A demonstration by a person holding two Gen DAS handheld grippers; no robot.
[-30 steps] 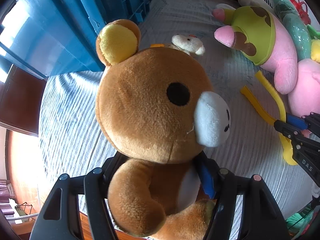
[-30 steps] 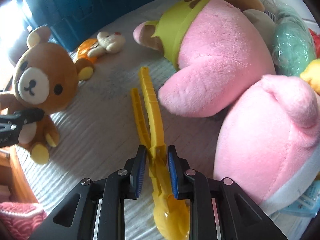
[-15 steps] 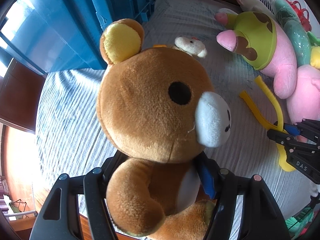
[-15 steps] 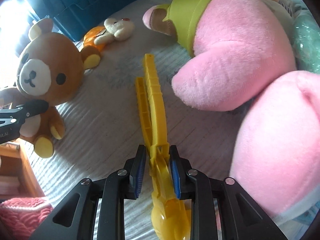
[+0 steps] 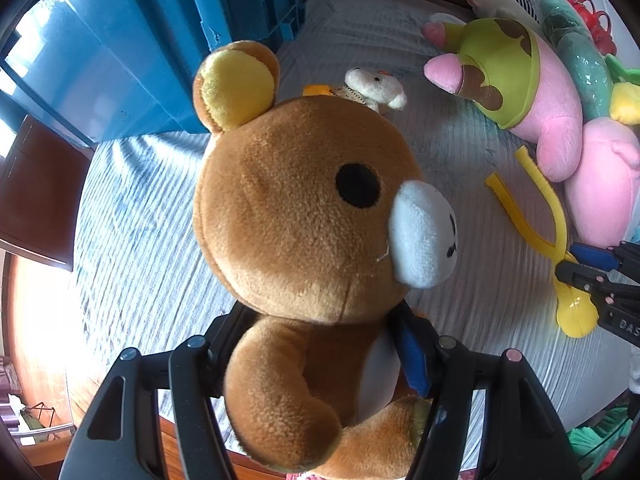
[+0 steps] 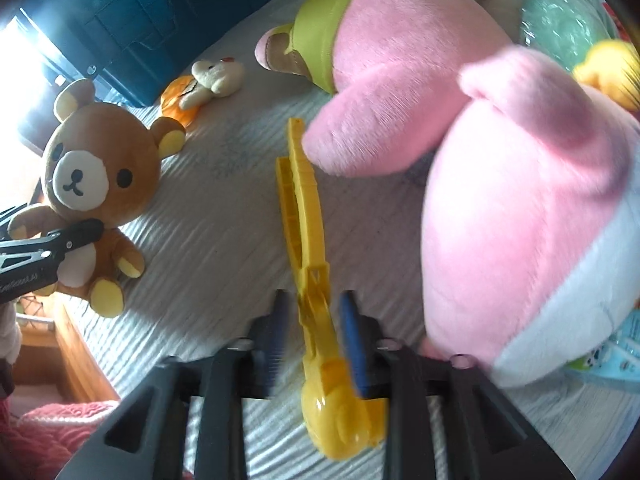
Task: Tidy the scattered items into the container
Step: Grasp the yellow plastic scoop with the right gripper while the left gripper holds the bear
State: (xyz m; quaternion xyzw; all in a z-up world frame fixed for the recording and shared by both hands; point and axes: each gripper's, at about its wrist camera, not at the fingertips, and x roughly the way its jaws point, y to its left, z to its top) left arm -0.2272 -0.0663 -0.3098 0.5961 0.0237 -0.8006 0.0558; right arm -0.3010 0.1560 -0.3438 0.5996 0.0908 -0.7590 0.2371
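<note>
Left gripper (image 5: 320, 344) pinches the brown bear (image 5: 304, 216); right gripper (image 6: 316, 316), blurred, straddles yellow tongs (image 6: 308, 232) spread.

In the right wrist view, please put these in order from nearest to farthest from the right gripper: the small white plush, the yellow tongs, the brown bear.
1. Yellow tongs: between the fingers of the right gripper.
2. Brown bear: to the left, in the left gripper.
3. Small white plush: far upper left, near the blue crate.
</note>
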